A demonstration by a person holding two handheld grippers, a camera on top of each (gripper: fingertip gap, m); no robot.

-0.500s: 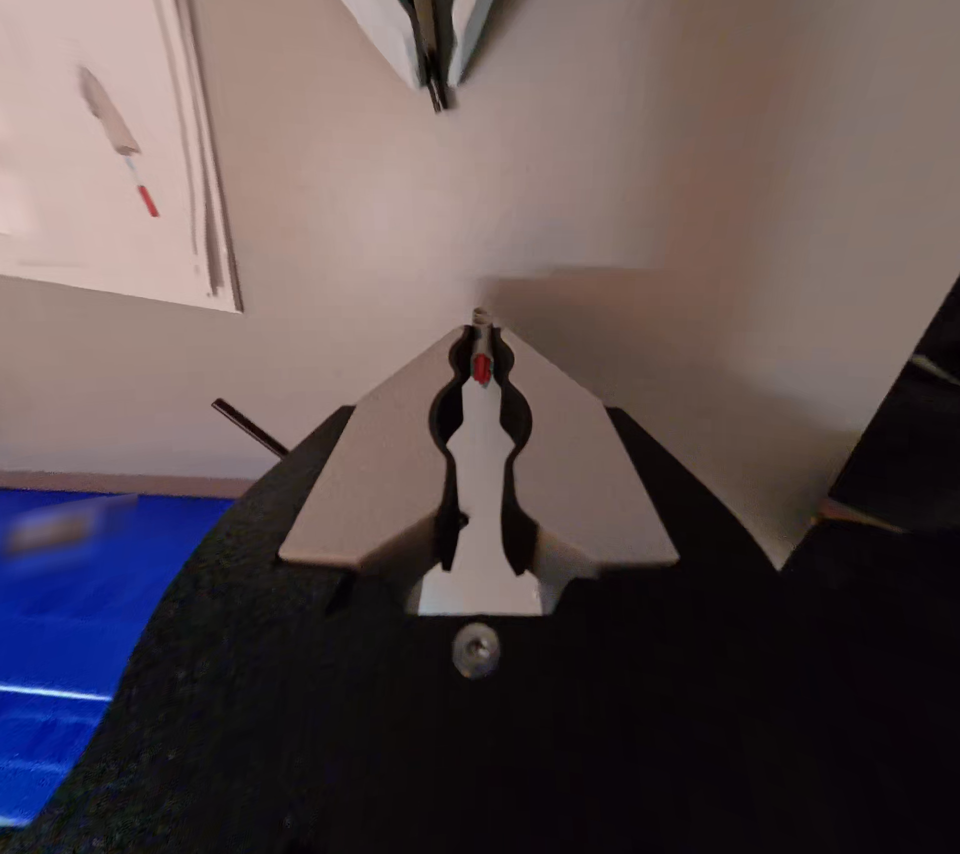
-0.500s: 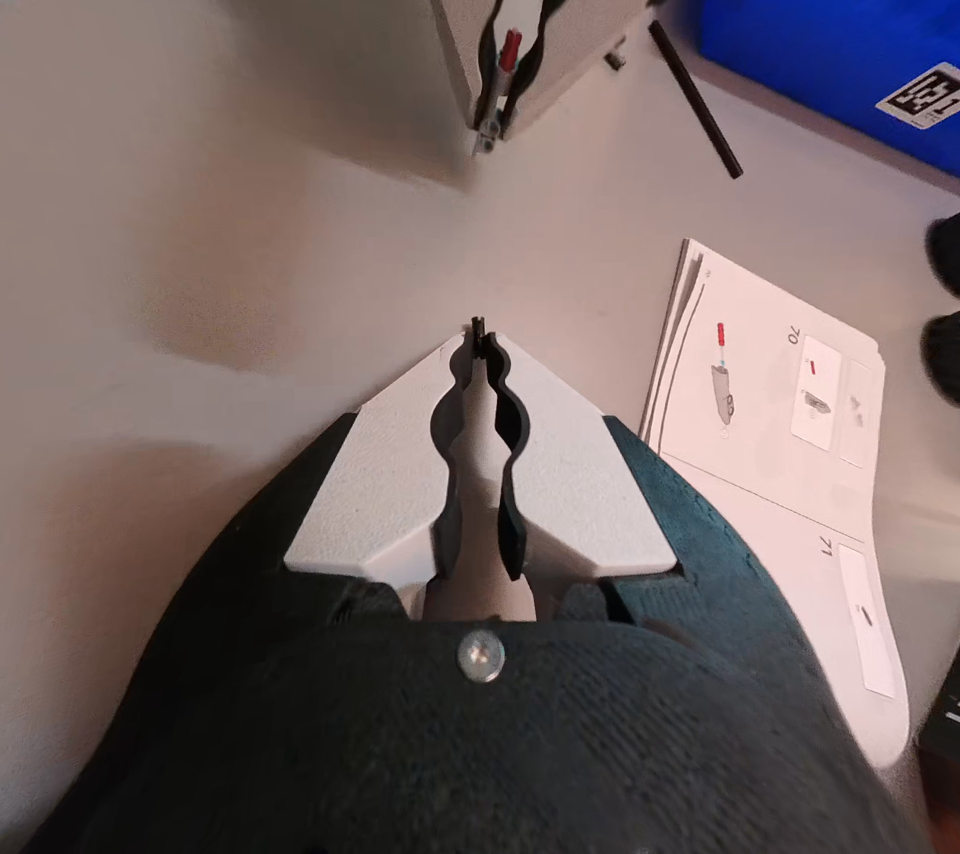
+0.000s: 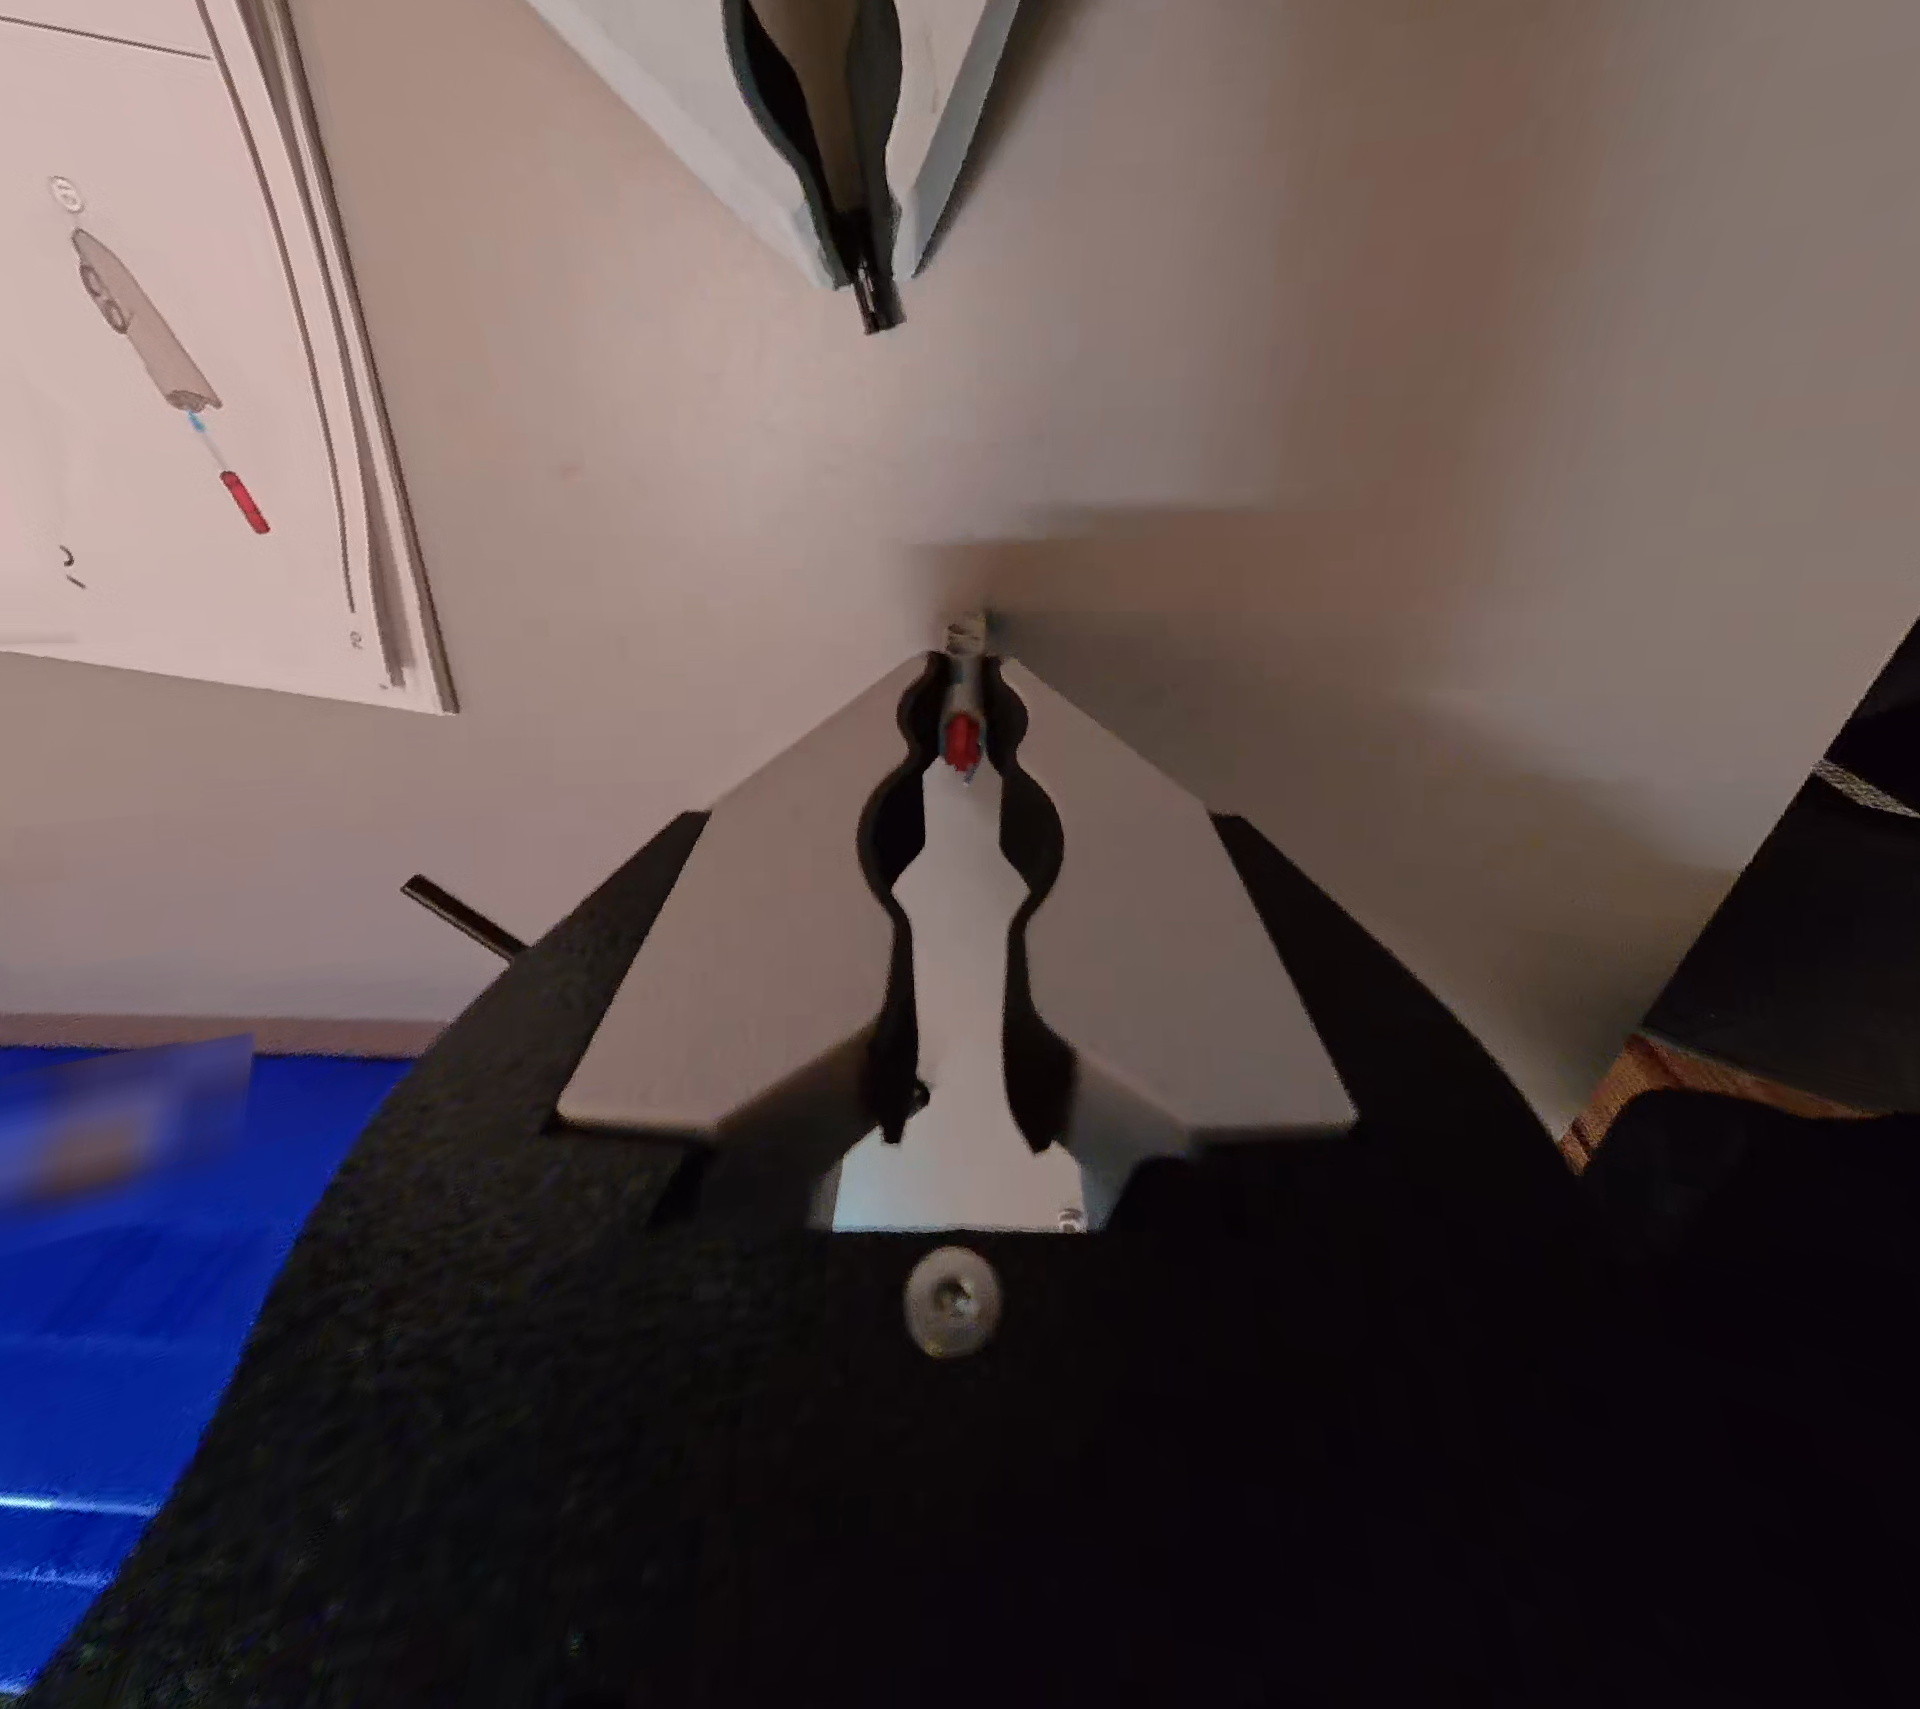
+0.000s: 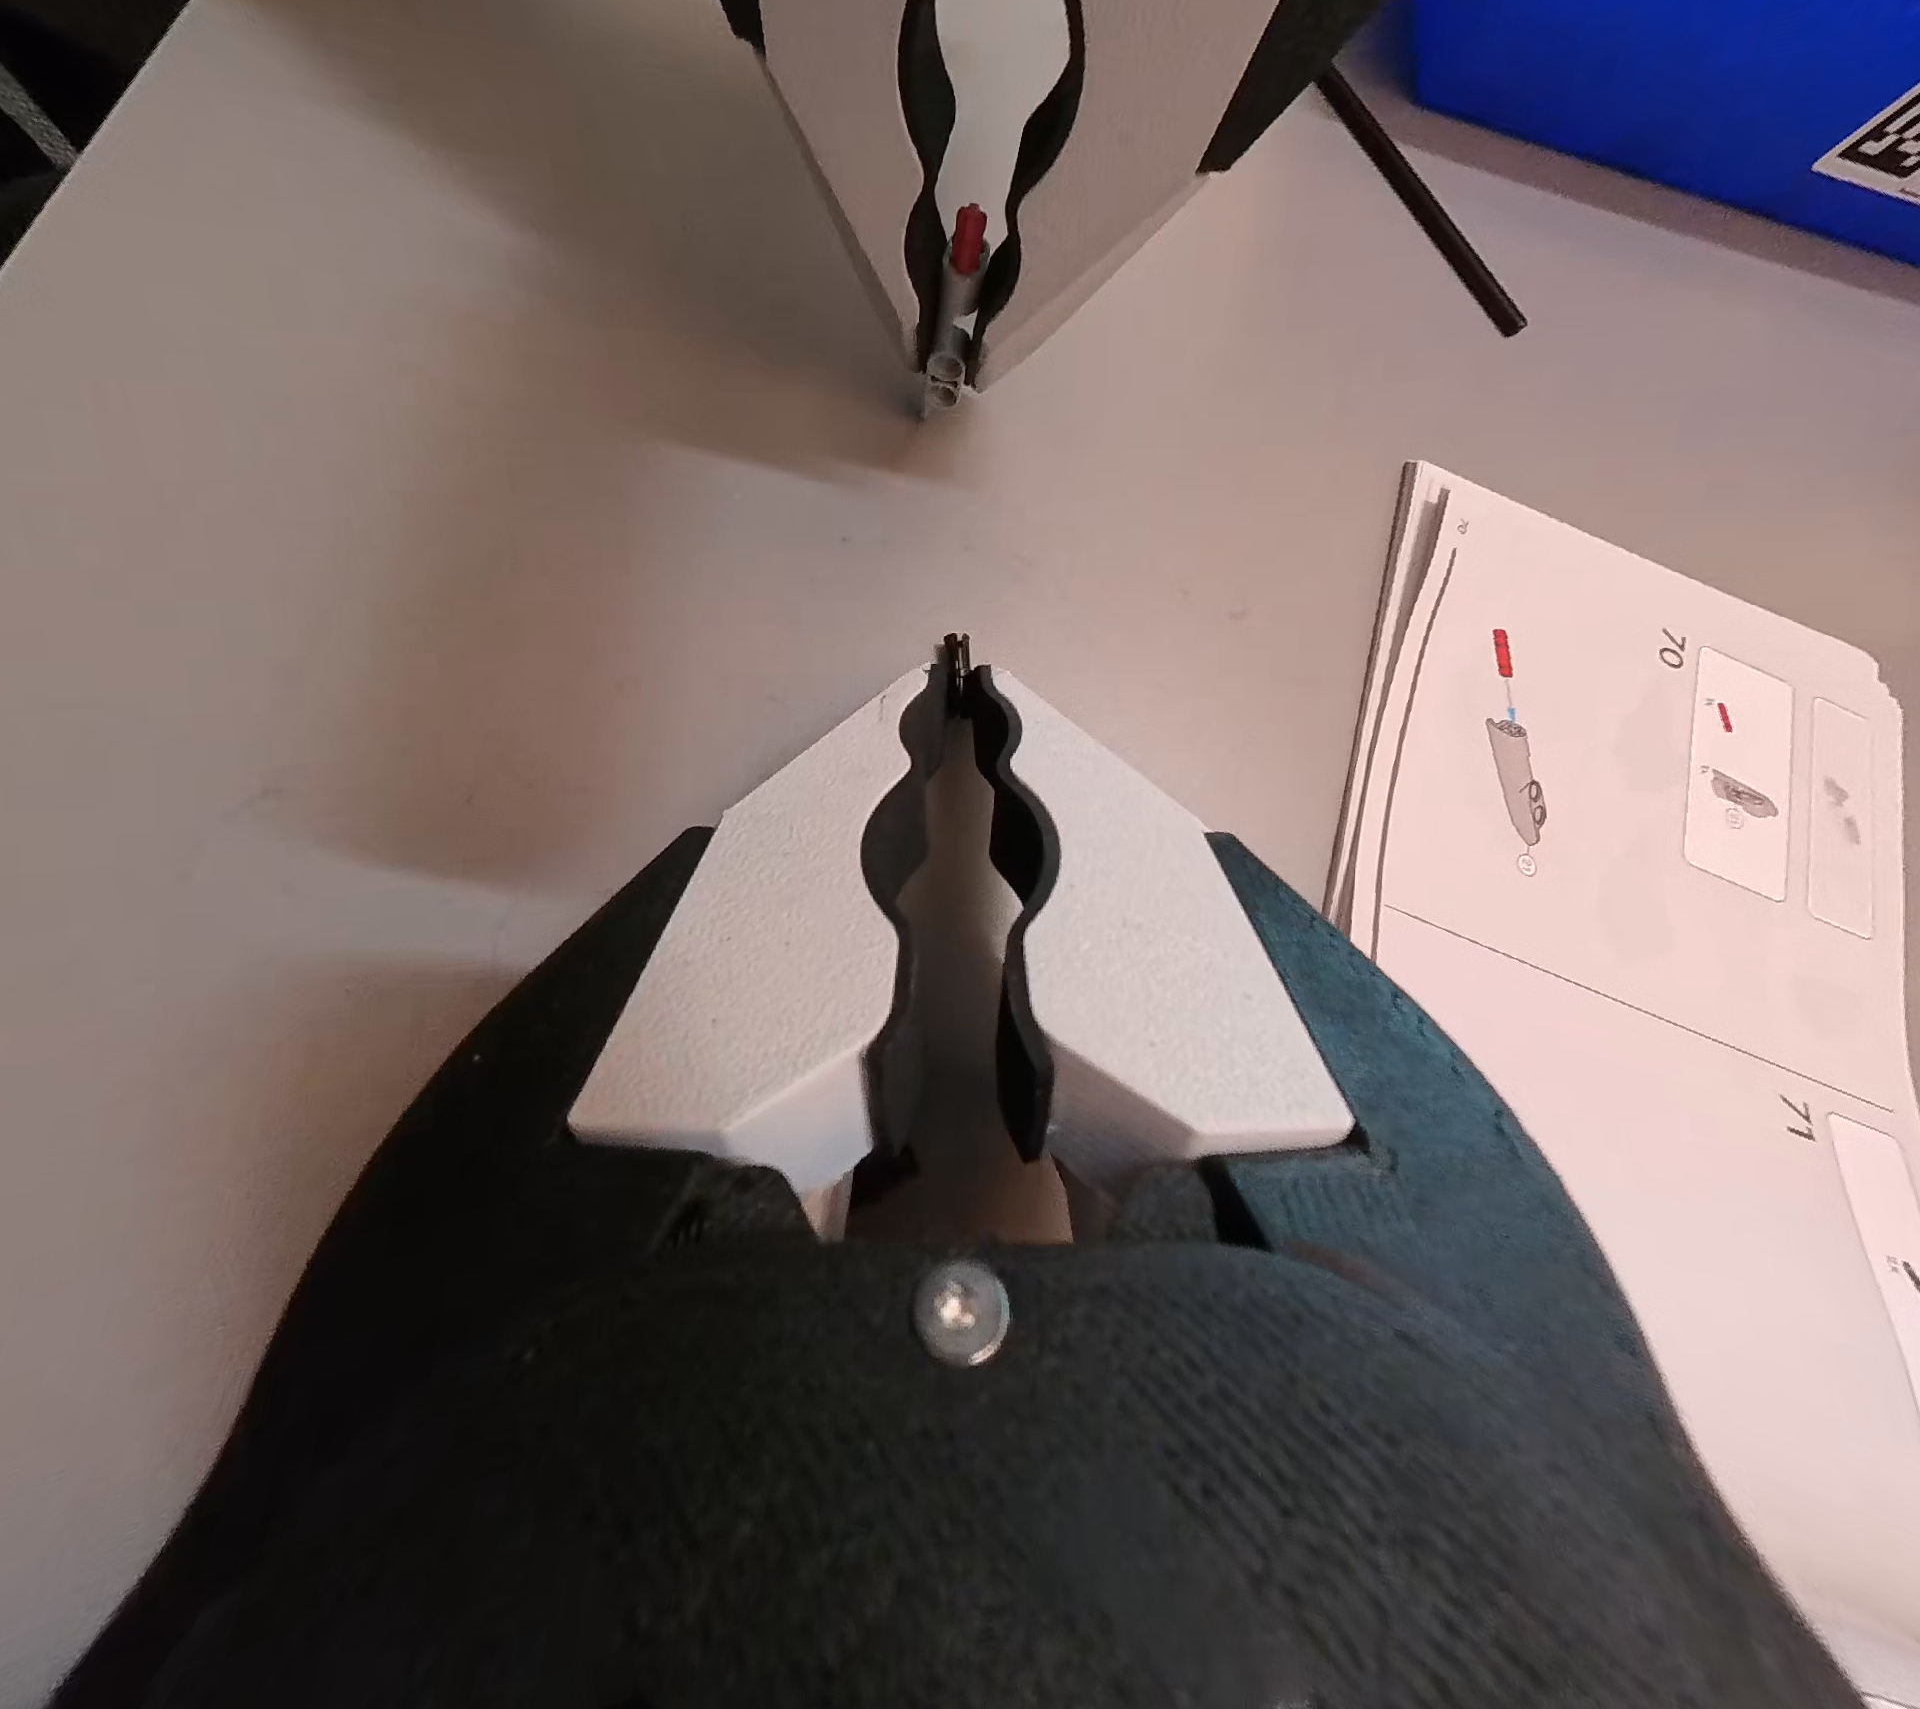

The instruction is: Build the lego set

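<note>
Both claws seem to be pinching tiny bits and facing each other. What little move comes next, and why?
Probably the right gripper should ease its black pin forward into an open hole of the grey piece. The left gripper holds that piece, red axle already in, holes facing the pin, with bare table between them; the two are nearly in line.

We are seeing bare table (image 4: 436, 516) lying between both grippers; the booklet (image 4: 1621, 828) and black rod (image 4: 1423, 205) are flanking it.
</note>
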